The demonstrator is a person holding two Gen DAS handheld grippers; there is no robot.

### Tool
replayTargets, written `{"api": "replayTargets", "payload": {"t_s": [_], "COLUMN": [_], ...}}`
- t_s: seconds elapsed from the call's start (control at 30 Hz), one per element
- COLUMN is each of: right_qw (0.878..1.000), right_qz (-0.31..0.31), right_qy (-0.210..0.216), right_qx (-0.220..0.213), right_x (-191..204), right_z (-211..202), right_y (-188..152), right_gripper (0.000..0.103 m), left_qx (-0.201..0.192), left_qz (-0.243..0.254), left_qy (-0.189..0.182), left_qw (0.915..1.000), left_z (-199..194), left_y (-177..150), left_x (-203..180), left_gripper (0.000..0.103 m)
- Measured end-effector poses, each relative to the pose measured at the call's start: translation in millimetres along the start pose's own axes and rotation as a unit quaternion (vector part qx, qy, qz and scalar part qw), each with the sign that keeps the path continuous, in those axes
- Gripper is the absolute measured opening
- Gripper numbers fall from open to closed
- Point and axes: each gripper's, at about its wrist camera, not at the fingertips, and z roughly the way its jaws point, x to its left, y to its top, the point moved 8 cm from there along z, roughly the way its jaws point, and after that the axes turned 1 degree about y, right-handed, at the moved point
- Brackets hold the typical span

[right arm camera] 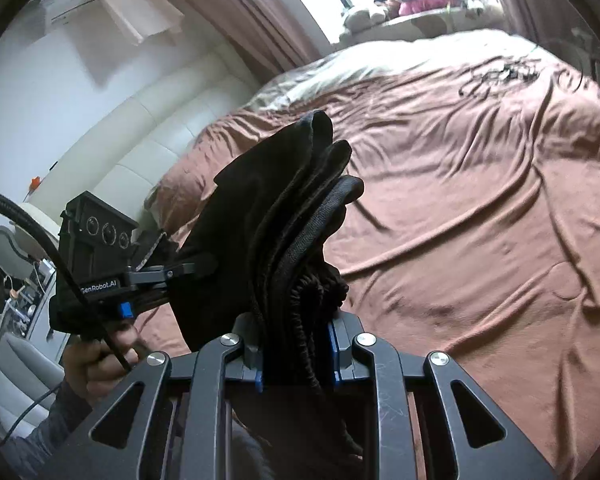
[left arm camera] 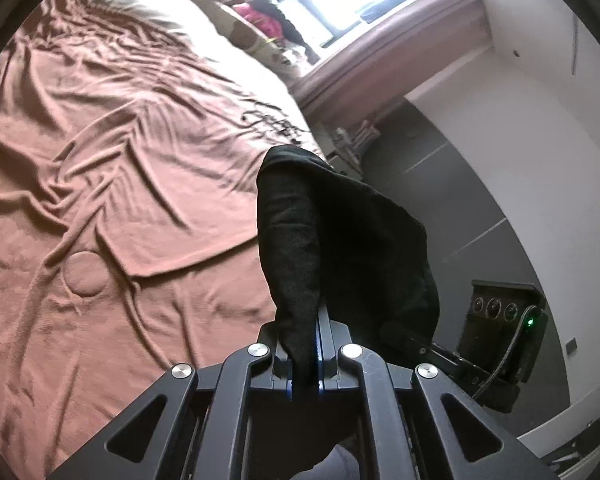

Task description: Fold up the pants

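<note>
One pair of black pants [right arm camera: 300, 216], two tools, one bed [left arm camera: 100, 160]. The left tool [left arm camera: 306, 360] is clamped on a thin bit of the fabric, and the right tool [right arm camera: 296, 356] is clamped on a thick bunch of layers with the ribbed waistband. The pants hang in the air above the brown bedsheet, stretched between both tools. The lower part drops out of view, so the legs aren't visible. The fabric is bunched and layered.

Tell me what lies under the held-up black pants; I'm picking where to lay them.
Under the black fabric pants spreads a wrinkled brown bedsheet. The patch straight beneath is hidden by cloth and both grippers.
</note>
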Motion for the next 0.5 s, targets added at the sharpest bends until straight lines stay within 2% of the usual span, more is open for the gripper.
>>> {"api": "replayTargets", "payload": {"t_s": [0.27,0.5], "right_qw": [0.999,0.997], "right_qz": [-0.018,-0.022], "right_qy": [-0.019,-0.042], "right_qx": [-0.033,-0.061], "right_x": [11,12], "right_z": [-64,-123], "right_y": [-8,-17], "right_gripper": [0.020,0.020], "left_qx": [-0.009,-0.007], "left_qz": [0.038,0.068], "left_qy": [-0.033,-0.060], "left_qw": [0.9987,0.9959], "left_z": [-16,-12], "left_y": [-5,-14], "left_x": [-55,-106], "left_gripper": [0.007,0.007]}}
